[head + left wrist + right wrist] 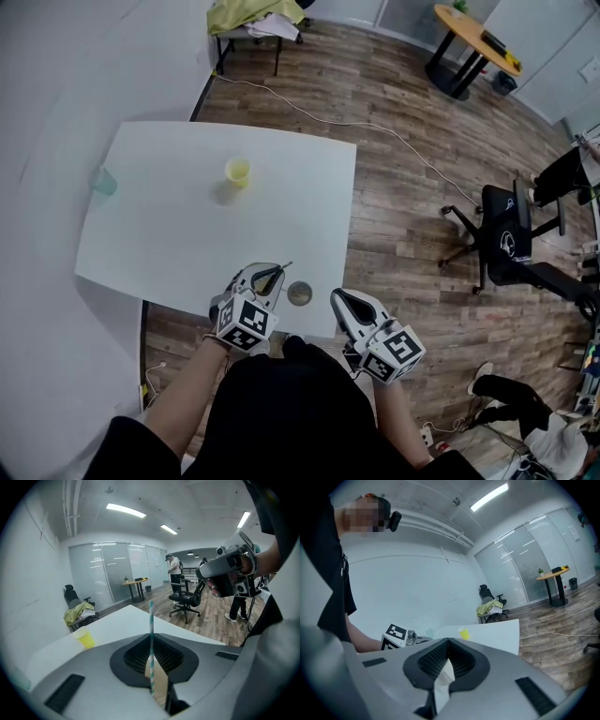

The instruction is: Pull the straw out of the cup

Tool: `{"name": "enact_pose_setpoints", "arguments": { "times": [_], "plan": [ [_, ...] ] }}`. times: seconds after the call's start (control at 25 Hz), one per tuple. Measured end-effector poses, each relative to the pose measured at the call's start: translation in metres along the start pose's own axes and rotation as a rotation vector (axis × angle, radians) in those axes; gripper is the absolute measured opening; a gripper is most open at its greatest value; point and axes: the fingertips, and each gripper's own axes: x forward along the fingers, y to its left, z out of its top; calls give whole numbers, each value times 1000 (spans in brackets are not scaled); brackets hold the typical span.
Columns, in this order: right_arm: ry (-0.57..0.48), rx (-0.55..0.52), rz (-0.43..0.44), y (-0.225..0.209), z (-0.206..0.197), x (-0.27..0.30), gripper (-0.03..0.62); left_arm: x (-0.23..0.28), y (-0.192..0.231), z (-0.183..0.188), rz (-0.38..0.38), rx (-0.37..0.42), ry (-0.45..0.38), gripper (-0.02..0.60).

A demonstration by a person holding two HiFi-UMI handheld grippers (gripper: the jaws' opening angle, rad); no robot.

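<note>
A teal-and-white striped straw (151,616) stands upright between the jaws of my left gripper (151,641), which is shut on it. In the head view the left gripper (277,270) is over the white table's (187,244) front edge, and the straw (284,267) pokes out past its tip. A small greyish cup (299,294) sits at that edge, just right of the left gripper and apart from the straw. My right gripper (338,297) is just right of the cup with its jaws shut (449,640) and nothing between them.
A yellow cup (237,171) stands mid-table and a teal cup (103,181) at the left edge. A black office chair (506,239) and a cable lie on the wood floor to the right. A round wooden table (473,37) is at the far back.
</note>
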Motion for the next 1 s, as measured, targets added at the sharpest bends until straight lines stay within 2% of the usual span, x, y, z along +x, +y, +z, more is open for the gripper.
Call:
{"name": "enact_pose_setpoints", "arguments": {
  "times": [0.48, 0.84, 1.0],
  "plan": [
    [-29, -19, 3, 28, 0, 1, 17, -36, 10, 22, 35, -14, -113, 31],
    [-49, -29, -19, 52, -3, 4, 17, -78, 23, 49, 42, -40, -244, 31],
    [-65, -36, -34, 65, -4, 3, 17, -104, 30, 54, 52, -78, -298, 31]
  ]
}}
